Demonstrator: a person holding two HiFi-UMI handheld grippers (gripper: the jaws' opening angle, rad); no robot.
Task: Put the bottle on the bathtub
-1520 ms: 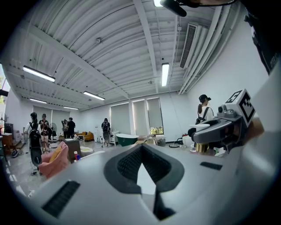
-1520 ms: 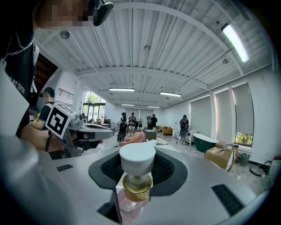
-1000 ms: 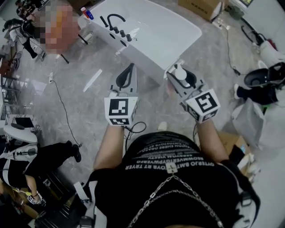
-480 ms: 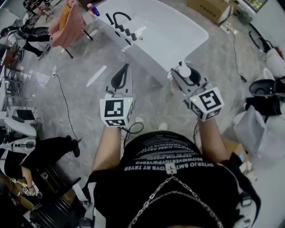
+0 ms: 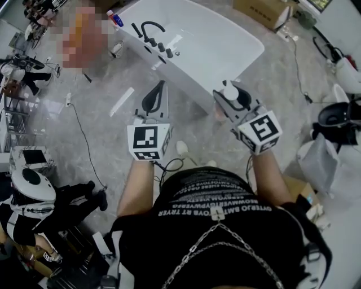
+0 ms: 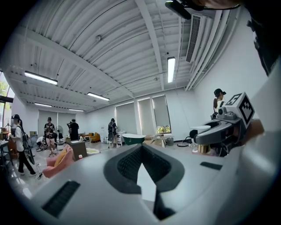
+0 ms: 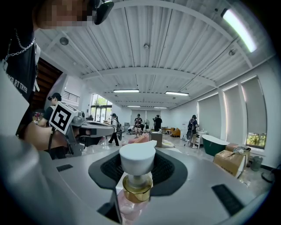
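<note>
The white bathtub point(image 5: 214, 39) with a black faucet point(image 5: 149, 28) lies ahead on the grey floor. My right gripper point(image 5: 232, 93) is shut on a pink pump bottle point(image 5: 230, 92) with a gold collar and a white pump head. The bottle point(image 7: 137, 162) stands upright between the jaws, just short of the tub's near corner. My left gripper point(image 5: 161, 87) is level beside it, shut, with nothing in it. Its dark pads meet at the tip in the left gripper view point(image 6: 141, 149). Each gripper shows in the other's view: the right gripper point(image 6: 219, 127), the left gripper point(image 7: 94, 127).
A small blue and red bottle point(image 5: 114, 18) stands at the tub's far left corner. A cardboard box point(image 5: 256, 8) sits behind the tub. A cable point(image 5: 84, 141) and a white strip point(image 5: 121, 101) lie on the floor at left. People stand at the left, bags point(image 5: 321, 163) at the right.
Both grippers have travelled along with the person's step, side by side. A shoe has come into view below the left gripper. The bottle stays in the right gripper's jaws.
</note>
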